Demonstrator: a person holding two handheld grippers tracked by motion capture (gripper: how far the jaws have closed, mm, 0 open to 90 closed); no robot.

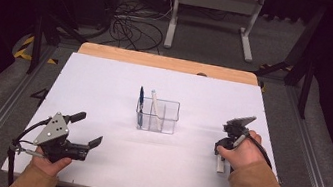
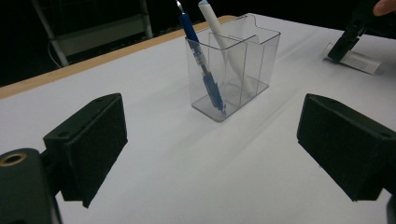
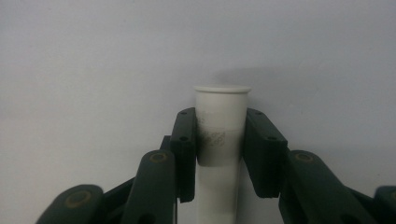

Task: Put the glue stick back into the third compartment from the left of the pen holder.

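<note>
A clear two-compartment holder (image 1: pixel 157 115) stands mid-table with a blue pen (image 1: pixel 141 100) and a white marker (image 1: pixel 156 106) leaning in it; the left gripper view shows the holder (image 2: pixel 243 70), the blue pen (image 2: pixel 201 60) and the white marker (image 2: pixel 224 42) close ahead. My left gripper (image 1: pixel 89 129) rests open near the front left, its jaws wide apart (image 2: pixel 210 154) with nothing between them. At the right, my right gripper (image 1: pixel 222 155) points down at the table, shut on a second white marker (image 3: pixel 222 100) that lies on the sheet (image 1: pixel 220 166).
A white sheet (image 1: pixel 121 81) covers the wooden table, whose bare far edge (image 1: pixel 159 61) shows. Beyond it are cables (image 1: pixel 131 30) and a white stand frame (image 1: pixel 215 10) on the floor. A metal rail (image 1: pixel 6 98) runs along the left side.
</note>
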